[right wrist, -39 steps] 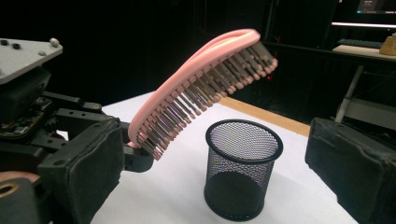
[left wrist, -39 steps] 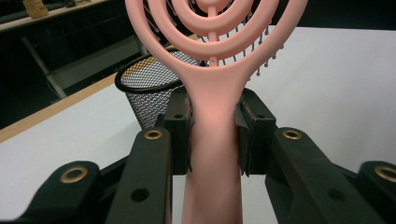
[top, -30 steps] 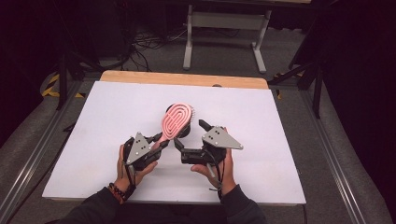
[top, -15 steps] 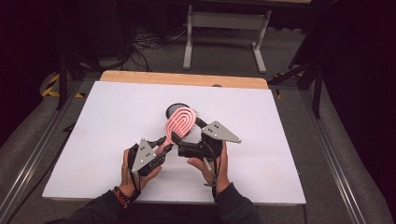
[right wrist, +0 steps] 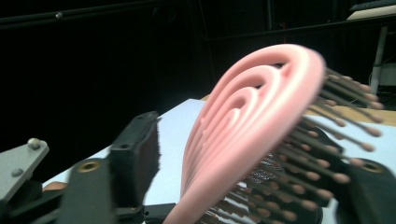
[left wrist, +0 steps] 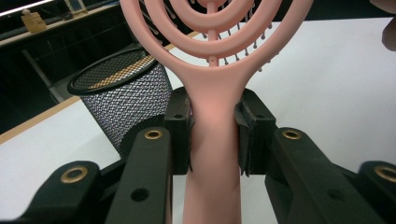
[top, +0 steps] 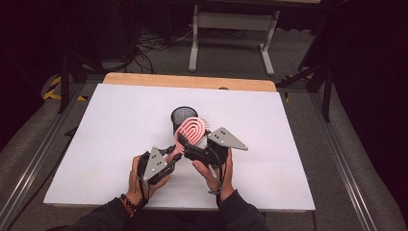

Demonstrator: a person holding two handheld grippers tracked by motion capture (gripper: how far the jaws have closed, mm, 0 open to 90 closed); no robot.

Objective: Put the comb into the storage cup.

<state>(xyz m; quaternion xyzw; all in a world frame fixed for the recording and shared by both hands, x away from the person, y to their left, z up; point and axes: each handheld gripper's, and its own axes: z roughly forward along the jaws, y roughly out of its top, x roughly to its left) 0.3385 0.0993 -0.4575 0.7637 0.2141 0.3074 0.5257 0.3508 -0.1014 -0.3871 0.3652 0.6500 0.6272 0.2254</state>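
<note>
A pink hairbrush with a looped head and dark bristles is lifted above the white table. My left gripper is shut on its handle, both pads pressed on the sides. A black mesh cup stands upright just behind the brush head, and it sits to the left of the handle as the mesh cup in the left gripper view. My right gripper comes in from the right. Its jaws stand open on either side of the brush head, with the left pad apart from it.
A wooden strip runs along the table's far edge, with a grey metal stand on the floor beyond. Dark floor and rails flank the table. Bare white surface lies to the left, right and far side of the cup.
The left gripper has pulled back and rightward with the brush, uncovering the mesh cup. The right gripper has moved left, bringing its jaws around the brush head.
</note>
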